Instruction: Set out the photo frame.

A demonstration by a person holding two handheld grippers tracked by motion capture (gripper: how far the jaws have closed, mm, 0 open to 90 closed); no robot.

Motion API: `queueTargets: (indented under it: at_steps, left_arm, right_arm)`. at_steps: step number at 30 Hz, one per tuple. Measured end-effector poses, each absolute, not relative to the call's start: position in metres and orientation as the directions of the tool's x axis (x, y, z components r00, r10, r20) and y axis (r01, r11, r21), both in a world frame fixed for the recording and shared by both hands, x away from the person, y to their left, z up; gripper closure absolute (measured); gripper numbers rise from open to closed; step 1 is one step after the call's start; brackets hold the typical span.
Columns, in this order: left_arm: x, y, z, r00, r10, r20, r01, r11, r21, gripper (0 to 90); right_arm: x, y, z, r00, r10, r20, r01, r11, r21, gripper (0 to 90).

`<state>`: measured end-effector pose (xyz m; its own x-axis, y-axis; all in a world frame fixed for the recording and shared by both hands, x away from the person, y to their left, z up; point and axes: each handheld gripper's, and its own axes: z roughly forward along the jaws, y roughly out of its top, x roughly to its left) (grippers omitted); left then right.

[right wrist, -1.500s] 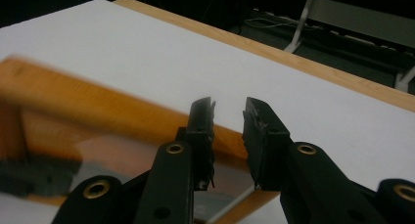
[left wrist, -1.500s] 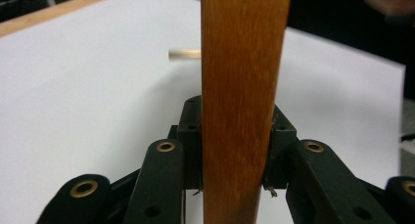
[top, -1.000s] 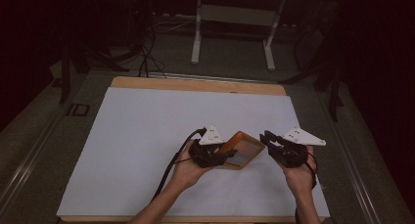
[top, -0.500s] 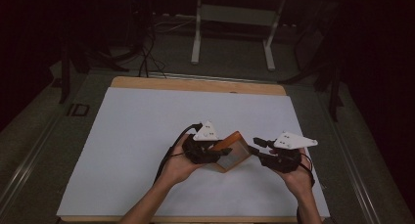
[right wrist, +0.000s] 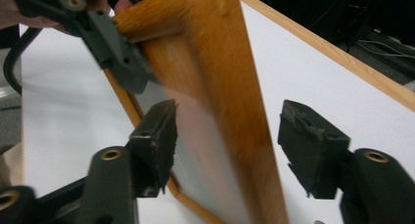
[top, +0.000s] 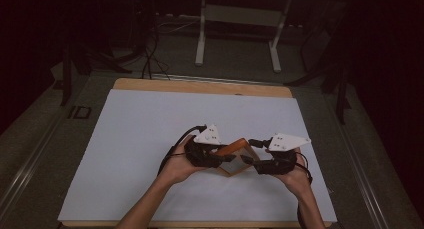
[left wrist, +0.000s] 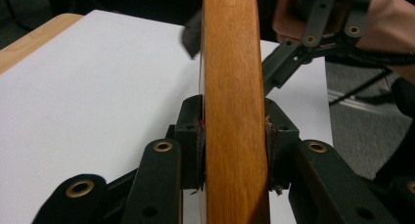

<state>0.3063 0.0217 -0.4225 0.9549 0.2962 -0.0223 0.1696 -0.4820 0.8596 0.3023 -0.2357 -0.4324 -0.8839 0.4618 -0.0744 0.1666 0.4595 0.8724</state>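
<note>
A wooden picture frame (top: pixel 234 149) with a glass pane is held tilted above the white table top, between both hands. My left gripper (top: pixel 218 158) is shut on its left edge; in the left gripper view both pads press the frame's wooden edge (left wrist: pixel 234 111). My right gripper (top: pixel 248 160) stands open at the frame's right corner. In the right gripper view its two pads (right wrist: pixel 161 131) stand apart on either side of the frame's wooden side (right wrist: pixel 230 101), with a clear gap on the right. The left gripper's jaw (right wrist: pixel 115 48) shows at the far edge there.
The white sheet (top: pixel 150 134) covers a wooden board (top: pixel 200 85) on the table. A metal stand (top: pixel 239 19) and cables (top: pixel 150 54) lie on the dark floor beyond the table's far edge.
Both hands moved left and toward the near edge with the frame. The frame tipped up more on edge, and the right gripper closed in around its right corner.
</note>
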Motion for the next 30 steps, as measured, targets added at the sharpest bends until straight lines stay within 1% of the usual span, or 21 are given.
queueTargets:
  at_steps: [2, 4, 6, 7, 10, 12, 15, 16, 20, 24, 30]
  left_arm:
    - [0.306, 0.020, -0.422, 0.959, 0.282, -0.011, 0.155, -0.496, 0.855, 67.3]
    - [0.307, 0.020, -0.421, 0.962, 0.275, -0.010, 0.152, -0.502, 0.851, 67.2]
    - [0.309, 0.020, -0.421, 0.961, 0.277, -0.019, 0.161, -0.501, 0.850, 66.8]
    - [0.310, 0.019, -0.422, 0.959, 0.283, -0.021, 0.167, -0.503, 0.848, 65.9]
    - [0.311, 0.018, -0.425, 0.951, 0.309, 0.007, 0.169, -0.538, 0.826, 61.6]
    - [0.312, 0.018, -0.426, 0.947, 0.320, 0.005, 0.177, -0.536, 0.825, 59.2]
    - [0.315, 0.021, -0.425, 0.936, 0.352, -0.012, 0.204, -0.512, 0.835, 55.6]
    - [0.316, 0.022, -0.425, 0.931, 0.364, -0.029, 0.221, -0.500, 0.837, 52.5]
    - [0.319, 0.026, -0.426, 0.921, 0.385, -0.061, 0.254, -0.472, 0.844, 45.2]
    - [0.320, 0.037, -0.426, 0.911, 0.404, -0.086, 0.270, -0.425, 0.864, 44.1]
    - [0.317, 0.058, -0.436, 0.894, 0.436, -0.106, 0.285, -0.369, 0.884, 42.8]
  right_arm:
    - [0.305, -0.232, -0.431, -0.888, 0.451, -0.083, 0.158, 0.471, 0.868, 35.4]
    - [0.307, -0.229, -0.430, -0.899, 0.430, -0.082, 0.149, 0.477, 0.866, 35.7]
    - [0.307, -0.227, -0.429, -0.909, 0.408, -0.080, 0.140, 0.482, 0.865, 42.1]
    - [0.307, -0.227, -0.429, -0.913, 0.398, -0.084, 0.134, 0.489, 0.862, 42.5]
    - [0.305, -0.229, -0.430, -0.910, 0.404, -0.095, 0.127, 0.488, 0.864, 49.2]
    - [0.304, -0.233, -0.429, -0.913, 0.399, -0.090, 0.125, 0.482, 0.867, 53.5]
    - [0.301, -0.236, -0.429, -0.914, 0.393, -0.104, 0.113, 0.490, 0.865, 59.3]
    - [0.300, -0.237, -0.429, -0.913, 0.393, -0.106, 0.111, 0.491, 0.864, 61.2]
    - [0.298, -0.239, -0.429, -0.914, 0.389, -0.114, 0.103, 0.496, 0.862, 64.7]
    - [0.296, -0.240, -0.428, -0.913, 0.388, -0.129, 0.094, 0.506, 0.857, 67.3]
    - [0.295, -0.245, -0.430, -0.908, 0.399, -0.126, 0.102, 0.503, 0.858, 67.9]
